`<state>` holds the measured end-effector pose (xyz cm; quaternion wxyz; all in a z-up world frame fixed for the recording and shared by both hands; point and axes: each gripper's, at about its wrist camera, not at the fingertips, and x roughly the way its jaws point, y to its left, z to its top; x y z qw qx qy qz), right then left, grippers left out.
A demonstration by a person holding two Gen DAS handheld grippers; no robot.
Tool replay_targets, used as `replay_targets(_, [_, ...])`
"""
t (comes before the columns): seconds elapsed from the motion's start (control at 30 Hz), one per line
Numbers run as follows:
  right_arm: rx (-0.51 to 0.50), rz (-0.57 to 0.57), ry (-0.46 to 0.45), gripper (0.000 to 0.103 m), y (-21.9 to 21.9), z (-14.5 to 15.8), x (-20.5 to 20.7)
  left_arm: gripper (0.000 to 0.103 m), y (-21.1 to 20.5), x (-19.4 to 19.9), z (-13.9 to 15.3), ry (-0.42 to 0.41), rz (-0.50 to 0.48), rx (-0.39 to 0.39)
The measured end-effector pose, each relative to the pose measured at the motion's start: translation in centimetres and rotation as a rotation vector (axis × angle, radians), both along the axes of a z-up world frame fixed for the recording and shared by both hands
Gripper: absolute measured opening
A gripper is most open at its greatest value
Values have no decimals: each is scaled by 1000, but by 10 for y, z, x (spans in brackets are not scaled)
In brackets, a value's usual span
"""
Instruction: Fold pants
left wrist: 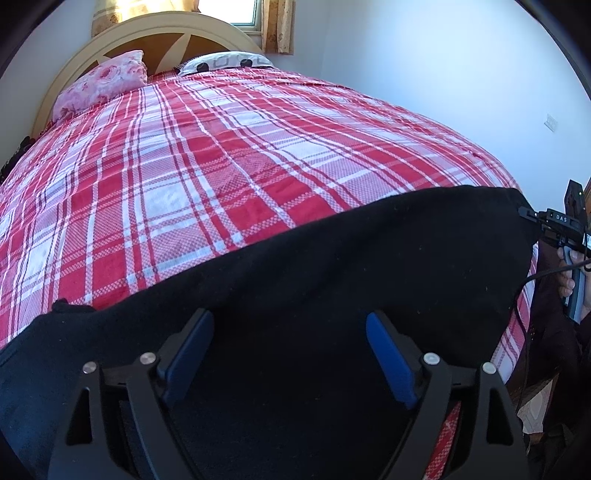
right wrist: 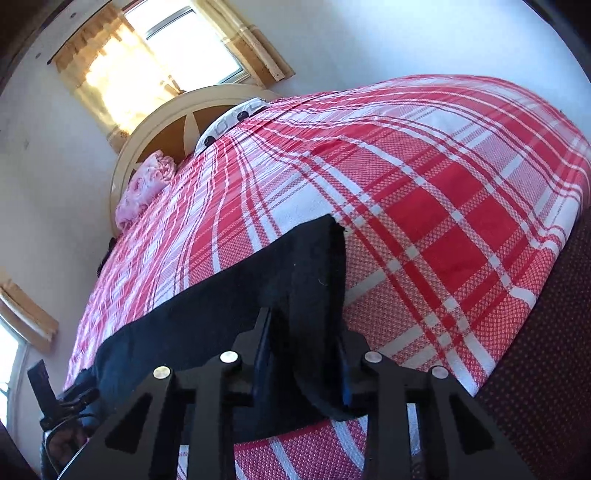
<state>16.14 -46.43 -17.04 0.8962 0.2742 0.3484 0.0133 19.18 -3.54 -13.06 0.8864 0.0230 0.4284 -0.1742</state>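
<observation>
1. The black pants (left wrist: 332, 266) lie stretched in a long band across the near edge of a bed covered by a red-and-white plaid bedspread (left wrist: 207, 177).
2. The left gripper (left wrist: 290, 356) hangs over the pants with its jaws spread wide; the blue pads (left wrist: 391, 362) stand well apart, with black cloth below and ahead of them, and whether either pad touches the cloth cannot be told.
3. The right gripper (right wrist: 304, 354) has its jaws drawn in on one end of the pants, a fold of black fabric filling the gap between them; whether the pads actually press on it cannot be told.
4. Ahead of the right jaws, the pants' end rises to a squared corner (right wrist: 332, 225).
5. Far beyond both pairs of jaws sit a pink floral pillow (left wrist: 99, 83), a white patterned pillow (left wrist: 225, 62) and a curved headboard (left wrist: 177, 33).
6. Off to the right of the left jaws, a hand (left wrist: 567, 284) holds the right gripper's handle.
</observation>
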Motion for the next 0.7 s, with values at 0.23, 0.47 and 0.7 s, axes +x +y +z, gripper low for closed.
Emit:
replay_targets(0.23, [-25, -7, 6, 32, -2, 2, 5, 88, -1, -2, -1, -5, -3, 2])
replay_targets(0.47, [-61, 17, 13, 35, -8, 3, 15, 88, -1, -3, -1, -5, 0, -1])
replay_targets(0.7, [34, 68, 3, 14, -16, 3, 16, 92, -2, -1, -2, -5, -5, -1])
